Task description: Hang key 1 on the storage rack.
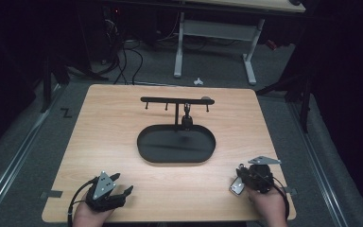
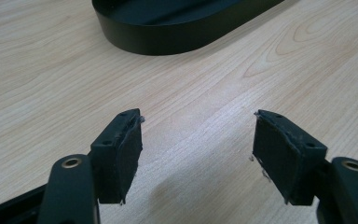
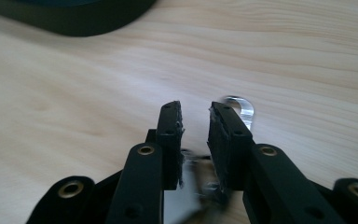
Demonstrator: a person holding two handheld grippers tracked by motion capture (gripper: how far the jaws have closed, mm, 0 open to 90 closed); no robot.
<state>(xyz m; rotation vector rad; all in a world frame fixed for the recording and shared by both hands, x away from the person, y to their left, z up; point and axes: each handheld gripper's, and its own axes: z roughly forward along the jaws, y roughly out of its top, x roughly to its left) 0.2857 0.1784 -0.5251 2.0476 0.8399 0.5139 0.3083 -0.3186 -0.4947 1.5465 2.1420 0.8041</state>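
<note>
My right gripper (image 1: 242, 178) is at the table's near right, tipped down over a small silver metal piece (image 1: 237, 187) that lies flat on the wood. In the right gripper view, my gripper (image 3: 196, 111) has its jaws a narrow gap apart with nothing pressed between the pads. The silver piece's curved hook end (image 3: 242, 108) pokes out past the right jaw, and the rest is blurred under the jaws. My left gripper (image 1: 122, 183) rests at the near left. Its jaws (image 2: 198, 122) stand wide open over bare wood.
A black oval tray (image 1: 170, 147) sits mid-table, with a black T-shaped rack (image 1: 175, 100) of small hooks rising from its far side. One dark object (image 1: 187, 119) hangs from the rack. The tray's wall (image 2: 168, 39) lies ahead of the left jaws. A desk frame stands beyond the table.
</note>
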